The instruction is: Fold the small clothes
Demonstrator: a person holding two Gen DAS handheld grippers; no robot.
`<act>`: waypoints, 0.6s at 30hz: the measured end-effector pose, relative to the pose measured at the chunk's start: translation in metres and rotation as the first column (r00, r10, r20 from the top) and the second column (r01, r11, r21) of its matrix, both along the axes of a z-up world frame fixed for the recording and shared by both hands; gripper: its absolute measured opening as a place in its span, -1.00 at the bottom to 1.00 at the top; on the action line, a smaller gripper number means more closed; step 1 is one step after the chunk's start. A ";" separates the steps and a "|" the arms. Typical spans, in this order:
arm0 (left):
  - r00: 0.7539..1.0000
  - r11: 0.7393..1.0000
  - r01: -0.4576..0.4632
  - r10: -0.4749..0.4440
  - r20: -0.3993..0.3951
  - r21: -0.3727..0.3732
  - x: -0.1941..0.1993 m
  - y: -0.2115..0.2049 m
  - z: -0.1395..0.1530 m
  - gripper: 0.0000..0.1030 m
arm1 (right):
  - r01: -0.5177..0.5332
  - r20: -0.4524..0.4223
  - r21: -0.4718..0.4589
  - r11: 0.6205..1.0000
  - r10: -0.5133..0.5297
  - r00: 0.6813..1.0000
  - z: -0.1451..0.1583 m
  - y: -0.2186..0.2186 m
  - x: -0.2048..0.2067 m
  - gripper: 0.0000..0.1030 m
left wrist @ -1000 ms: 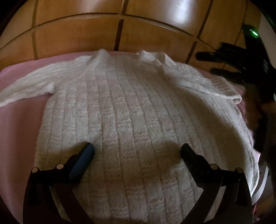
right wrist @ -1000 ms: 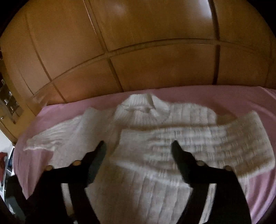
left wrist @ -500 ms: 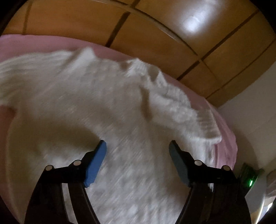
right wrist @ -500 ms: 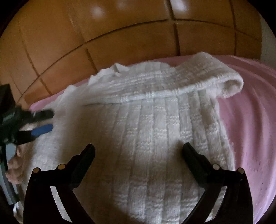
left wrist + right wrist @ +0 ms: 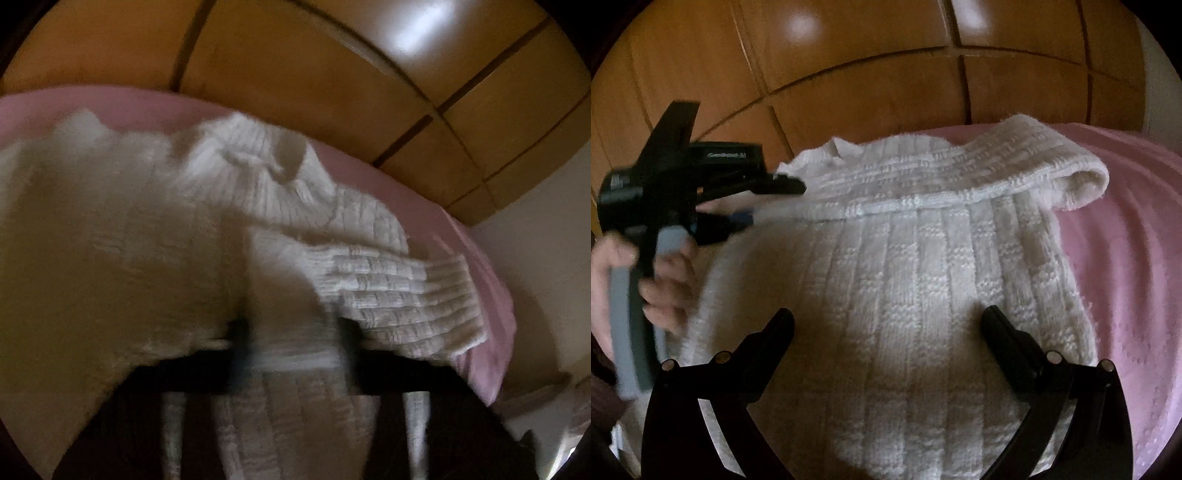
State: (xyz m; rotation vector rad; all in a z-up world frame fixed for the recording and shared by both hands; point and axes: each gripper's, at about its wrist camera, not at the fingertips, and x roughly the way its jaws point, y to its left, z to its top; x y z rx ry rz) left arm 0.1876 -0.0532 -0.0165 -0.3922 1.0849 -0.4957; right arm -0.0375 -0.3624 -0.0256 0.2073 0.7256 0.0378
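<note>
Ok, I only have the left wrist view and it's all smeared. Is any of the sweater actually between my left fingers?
Observer: Yes. In the right wrist view the left gripper has its jaws closing, with an edge of the sweater between them.
Operator: And the other gripper?
Observer: The right gripper is wide open over the sweater's body and grips nothing.
Operator: Is the cloth there bunched?
Observer: No, the knit between the right fingers lies flat.
</note>
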 end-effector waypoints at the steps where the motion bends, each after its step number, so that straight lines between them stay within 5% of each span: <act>1: 1.000 1.000 0.001 -0.001 -0.009 -0.029 0.002 0.004 0.001 -0.77 | 0.001 0.000 -0.002 1.000 -0.001 1.000 0.000 0.001 0.000 0.97; 9: 0.979 0.989 -0.086 0.106 0.174 -0.120 -0.010 0.071 0.063 -0.83 | -0.008 0.019 0.044 0.999 0.007 1.000 0.000 -0.005 -0.003 0.97; 18: 0.967 0.982 -0.172 0.154 0.202 0.074 -0.004 0.109 0.046 -0.83 | -0.020 -0.025 0.023 1.000 0.021 0.999 0.005 -0.001 0.005 0.96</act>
